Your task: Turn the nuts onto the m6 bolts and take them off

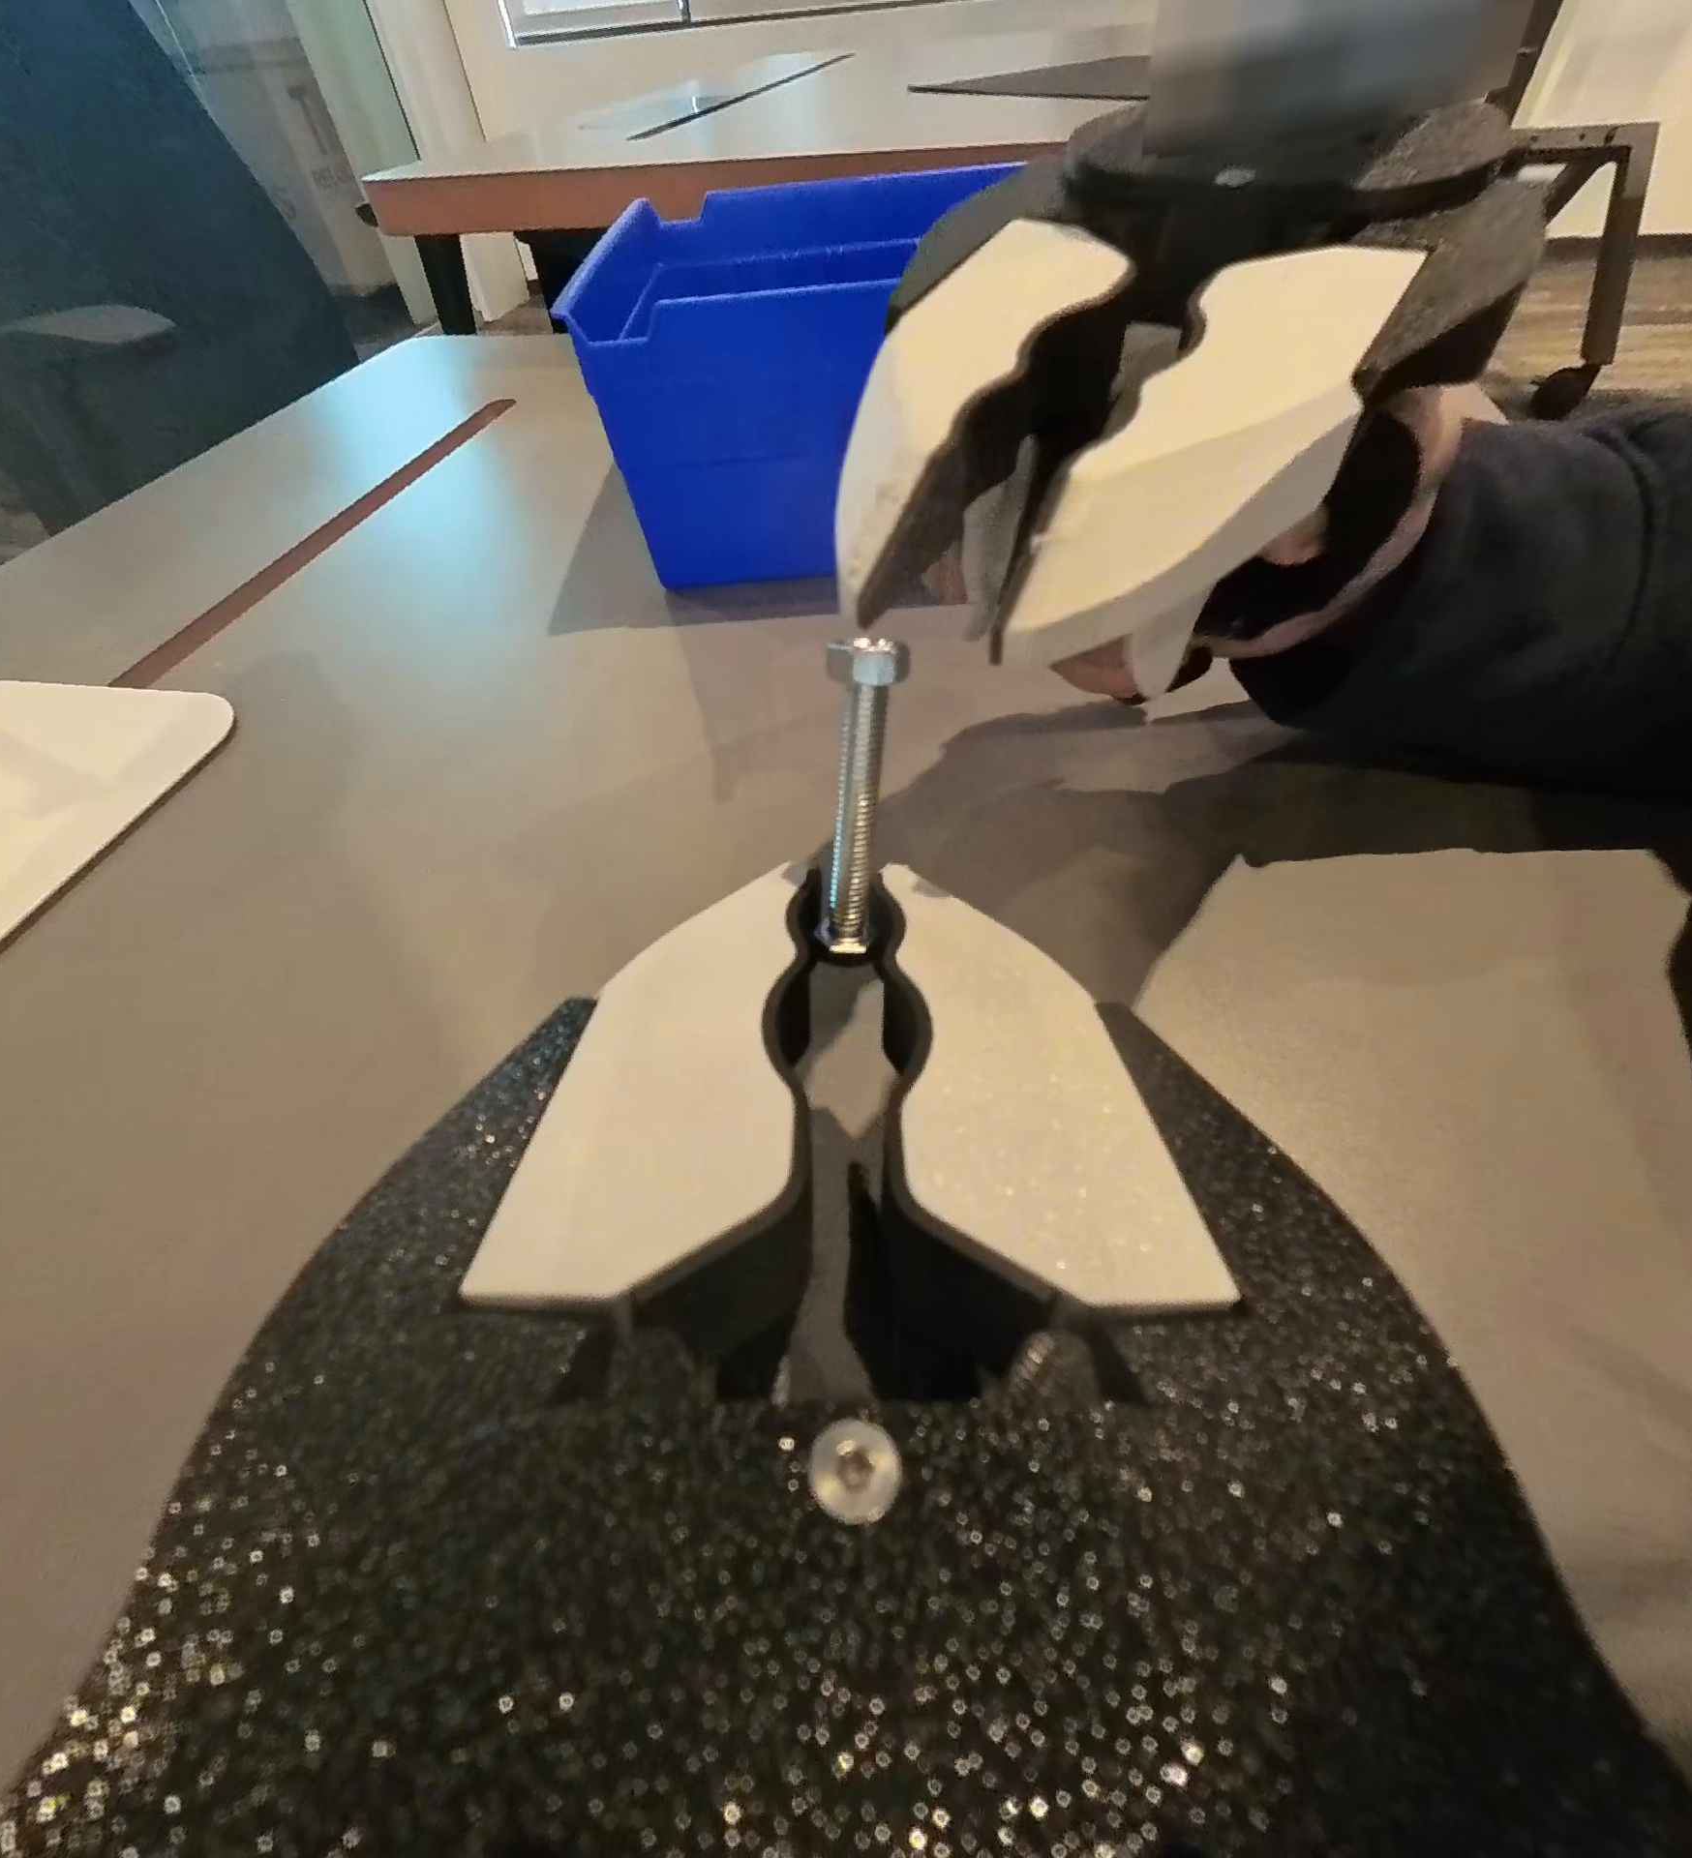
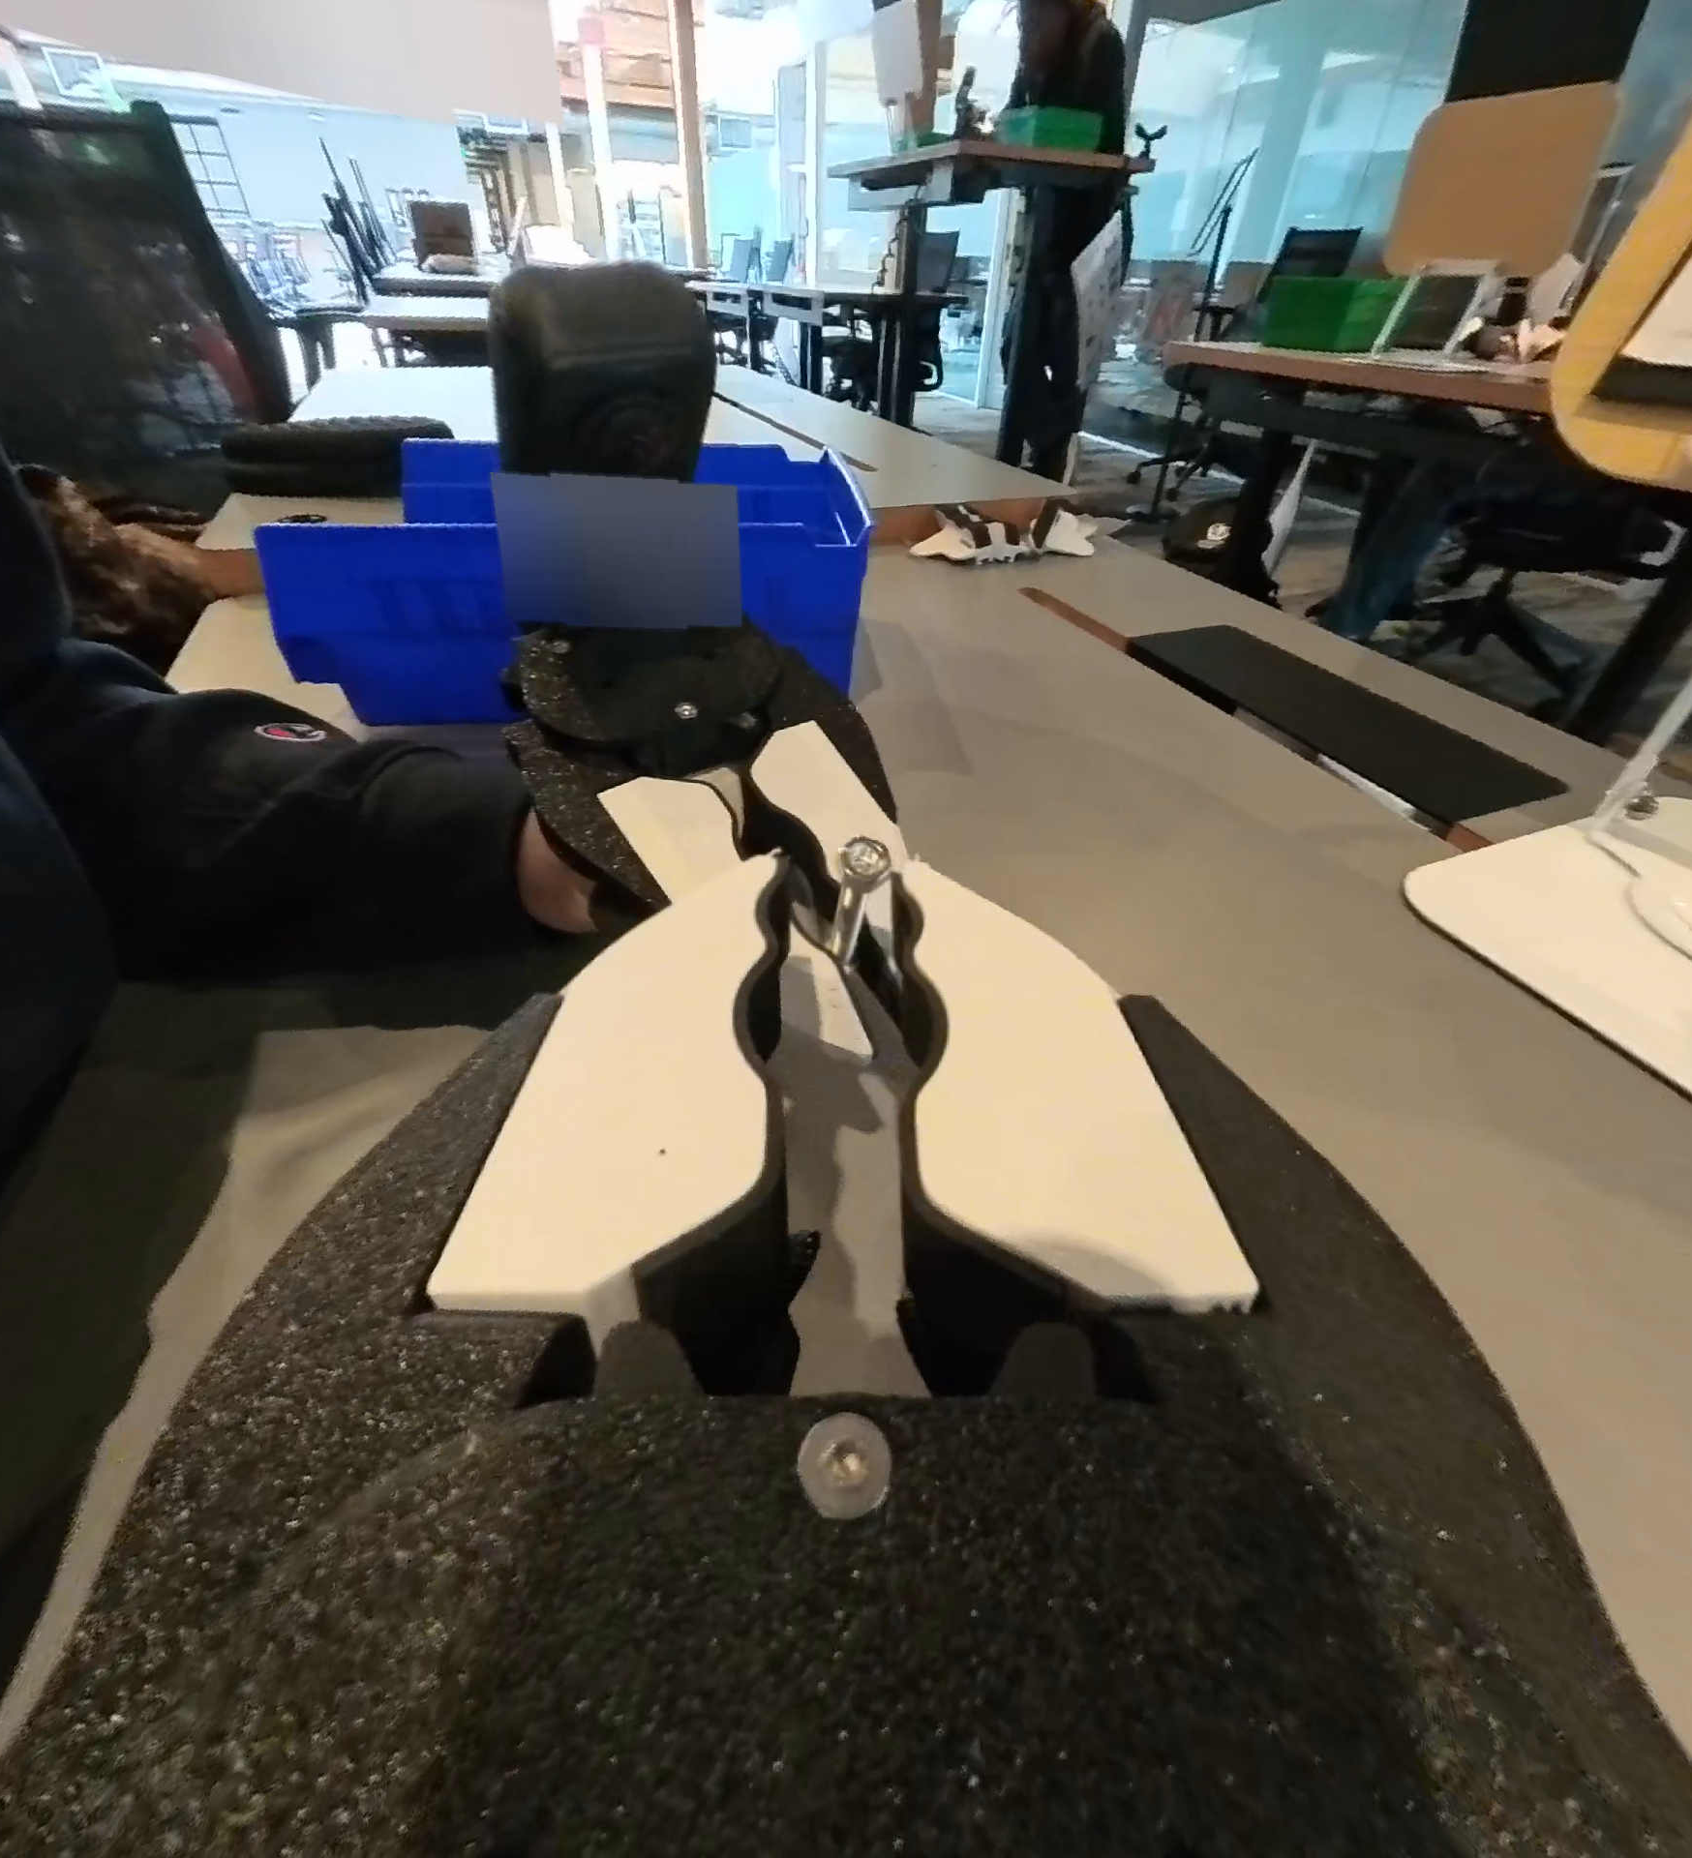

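Observation:
A silver M6 bolt (image 1: 857, 794) stands upright with its hex head (image 1: 867, 664) on top. A nut (image 1: 847, 933) sits at its lower end. My left gripper (image 1: 847, 900) is shut on that nut in the notch at its fingertips, just above the grey table (image 1: 369, 905). My right gripper (image 1: 927, 613) hangs tilted a little above and to the right of the bolt head, jaws slightly apart and empty. In the right wrist view the bolt head (image 2: 864, 860) shows between the tips of my right gripper (image 2: 847, 867), untouched. The left gripper's fingers (image 2: 822, 774) lie beyond it.
A blue plastic bin (image 1: 751, 402) stands behind the bolt, also seen in the right wrist view (image 2: 369, 603). A white mat (image 1: 47, 794) lies at the left. A white stand base (image 2: 1526, 935) and a black pad (image 2: 1345, 714) lie to the right. A dark sleeve (image 1: 1526, 603) rests on the table. The gap from one gripper's tips to the other's is roughly 5 centimeters.

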A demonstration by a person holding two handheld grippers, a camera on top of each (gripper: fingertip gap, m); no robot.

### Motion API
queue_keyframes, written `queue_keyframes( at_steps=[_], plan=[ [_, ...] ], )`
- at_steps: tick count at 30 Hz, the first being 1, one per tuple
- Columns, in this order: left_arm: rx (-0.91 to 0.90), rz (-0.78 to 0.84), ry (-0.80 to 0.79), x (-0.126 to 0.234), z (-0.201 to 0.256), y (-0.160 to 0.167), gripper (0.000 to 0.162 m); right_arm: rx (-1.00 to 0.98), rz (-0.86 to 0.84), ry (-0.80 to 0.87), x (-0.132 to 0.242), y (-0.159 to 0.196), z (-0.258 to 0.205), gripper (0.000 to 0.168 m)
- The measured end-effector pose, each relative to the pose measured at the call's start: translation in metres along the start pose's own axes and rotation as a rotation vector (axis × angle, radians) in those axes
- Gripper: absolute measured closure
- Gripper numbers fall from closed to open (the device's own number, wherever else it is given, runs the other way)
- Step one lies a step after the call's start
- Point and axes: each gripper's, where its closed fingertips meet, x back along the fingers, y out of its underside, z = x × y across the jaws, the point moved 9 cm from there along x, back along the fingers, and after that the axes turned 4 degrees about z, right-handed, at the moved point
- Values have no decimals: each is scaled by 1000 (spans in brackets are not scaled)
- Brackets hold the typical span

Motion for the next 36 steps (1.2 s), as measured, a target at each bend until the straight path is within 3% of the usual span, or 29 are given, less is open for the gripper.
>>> queue_keyframes(
  at_steps=[7,16,18,22,24,36],
  plan=[
    [2,0,2,0,0,0,153,-7,-10,-75,-1,0,-4,157],
    [5,-1,-1,0,-1,0,154,-1,-6,-16,-1,2,0,151],
    [4,-1,-7,0,-1,0,154,-13,26,23,-1,4,3,151],
    [2,11,-27,1,-1,0,153,-14,253,296,3,12,9,155],
    [6,20,-35,2,-2,0,153,29,278,371,2,18,10,156],
    [19,51,-48,4,-3,-1,153,118,243,344,11,6,15,158]
  ],
)
